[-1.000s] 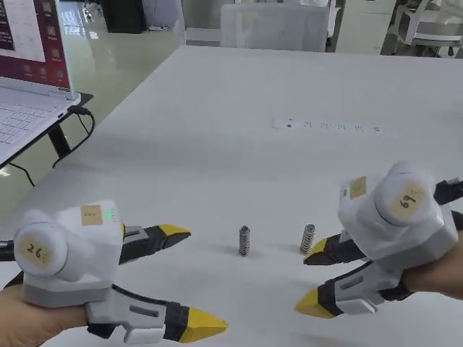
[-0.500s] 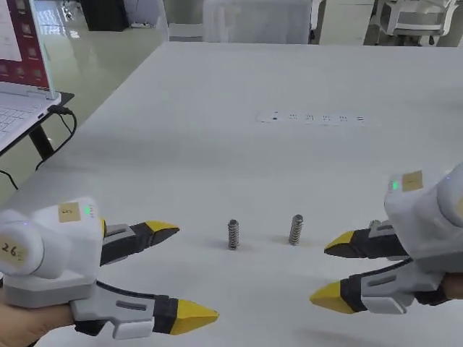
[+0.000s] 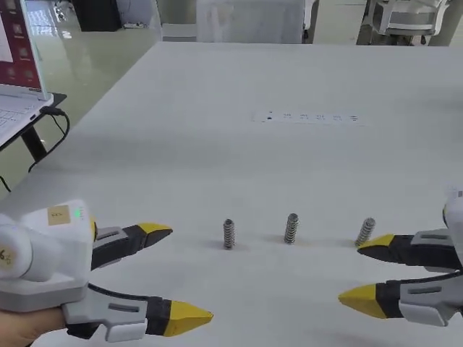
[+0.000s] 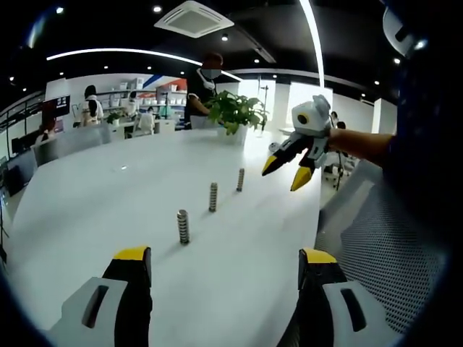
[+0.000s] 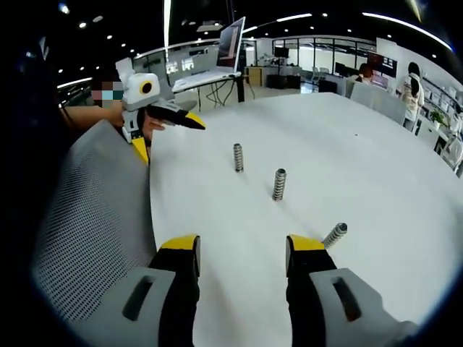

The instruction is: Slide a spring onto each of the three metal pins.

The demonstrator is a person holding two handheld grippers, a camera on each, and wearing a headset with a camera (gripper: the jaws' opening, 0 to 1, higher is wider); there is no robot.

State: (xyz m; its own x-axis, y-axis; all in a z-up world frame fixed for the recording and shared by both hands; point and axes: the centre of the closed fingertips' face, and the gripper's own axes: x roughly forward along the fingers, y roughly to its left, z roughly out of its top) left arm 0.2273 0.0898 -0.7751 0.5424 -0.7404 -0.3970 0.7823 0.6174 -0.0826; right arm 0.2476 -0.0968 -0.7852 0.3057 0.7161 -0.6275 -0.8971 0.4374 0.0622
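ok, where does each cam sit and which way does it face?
Head view: headset, looking forward and down at the table; left gripper, right gripper show.
Left gripper view: on the left gripper, facing along the springs toward the right gripper; own jaws show.
Right gripper view: the reverse, facing the left gripper; own jaws show.
Shared: the three springs.

The bench [image 3: 217, 144] was rendered plain pale grey-white, unpatterned save for a short row of small dark marks [image 3: 311, 117] towards its far edge. The left-edge spring [image 3: 228, 233], the middle spring [image 3: 291, 228] and the right-edge spring [image 3: 366, 231] were shown in dull silver-grey, finely banded by their coils. The left gripper [image 3: 187, 273] was coloured white on the housing, with a tan label [image 3: 59, 215], a green light [image 3: 76, 212] and black jaws tipped yellow. The right gripper [image 3: 353, 269] was coloured alike in grey-white, black and yellow. Beyond the left edge, a laptop [image 3: 14, 101] was marked by white keys and a dark red screen.
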